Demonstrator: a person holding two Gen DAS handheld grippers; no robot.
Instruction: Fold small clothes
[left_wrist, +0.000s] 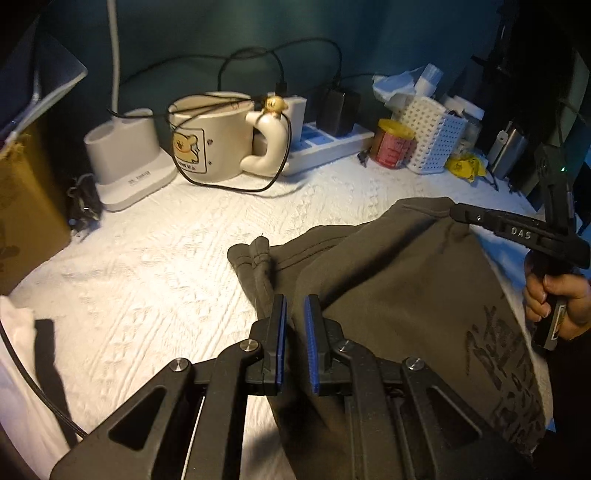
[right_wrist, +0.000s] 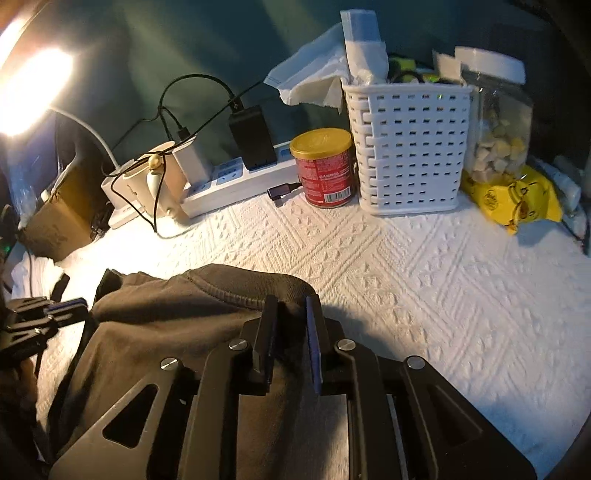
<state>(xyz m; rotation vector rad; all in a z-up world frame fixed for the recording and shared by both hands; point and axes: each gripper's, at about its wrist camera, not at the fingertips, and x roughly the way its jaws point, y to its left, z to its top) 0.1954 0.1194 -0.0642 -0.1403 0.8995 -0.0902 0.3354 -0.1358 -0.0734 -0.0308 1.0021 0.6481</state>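
The left hand-held gripper (left_wrist: 294, 314) stands narrow, its blue pads pinching an edge of the grey garment (left_wrist: 388, 288). The right hand-held gripper (right_wrist: 291, 314) is likewise nearly closed, clamped on a fold of the same garment (right_wrist: 166, 325) near its stitched hem. In the left view the right gripper's black fingers grip the garment's far corner, and a hand (left_wrist: 554, 299) wraps the handle below.

The garment lies bunched on a white textured cloth (right_wrist: 424, 277) covering the worktop, held up a little between the two grippers; dark printed lettering shows on its right part.

Behind stands a dark teal wall (left_wrist: 221, 37). A bright lamp (right_wrist: 33, 88) glows at the upper left of the right view.

Along the back: one cream mug (left_wrist: 210, 136) with a bear print, one white power strip (right_wrist: 236, 177) with one black adapter (right_wrist: 251, 136) plugged in, one red tin (right_wrist: 323, 168) with a gold lid, one white perforated basket (right_wrist: 410, 147), one clear jar (right_wrist: 498, 118) with pale lumps, one yellow packet (right_wrist: 517, 199).
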